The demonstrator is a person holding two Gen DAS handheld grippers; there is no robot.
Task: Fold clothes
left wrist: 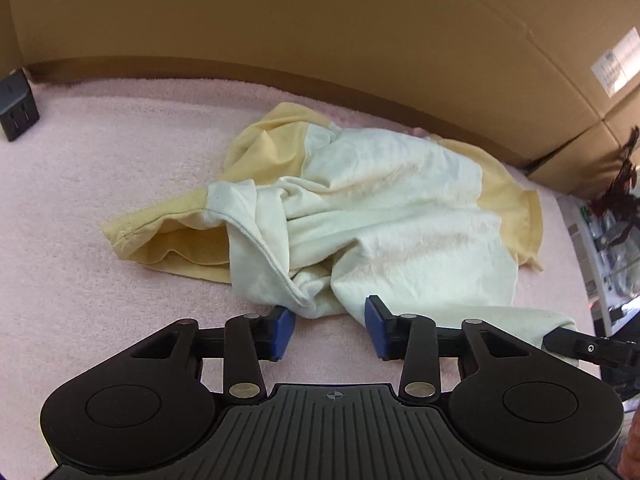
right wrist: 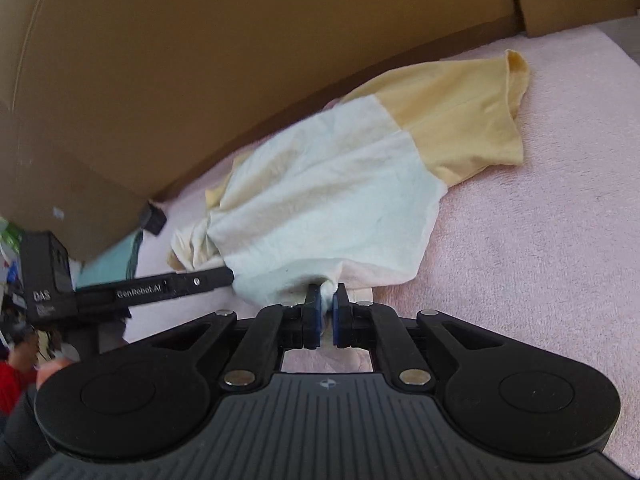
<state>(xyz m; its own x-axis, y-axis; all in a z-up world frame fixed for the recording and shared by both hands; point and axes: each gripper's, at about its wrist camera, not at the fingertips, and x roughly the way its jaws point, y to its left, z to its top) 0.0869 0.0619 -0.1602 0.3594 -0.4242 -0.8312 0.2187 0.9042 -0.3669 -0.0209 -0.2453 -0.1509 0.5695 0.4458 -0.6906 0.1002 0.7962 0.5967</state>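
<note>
- Crumpled white-and-yellow shirt (left wrist: 384,216) sits on the pink towel-covered counter (left wrist: 100,200), near the cardboard boxes (left wrist: 320,20).
- Right claw (right wrist: 327,300) is pinching the near hem.
- Left claw (left wrist: 330,330) is spread, nothing gripped; looks like spreading-out time, so it needs its own hem corner next.

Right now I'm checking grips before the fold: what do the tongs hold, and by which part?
The right tongs pinch the crumpled white-and-yellow cotton T-shirt at its white hem edge; the left tongs hold nothing.
</note>
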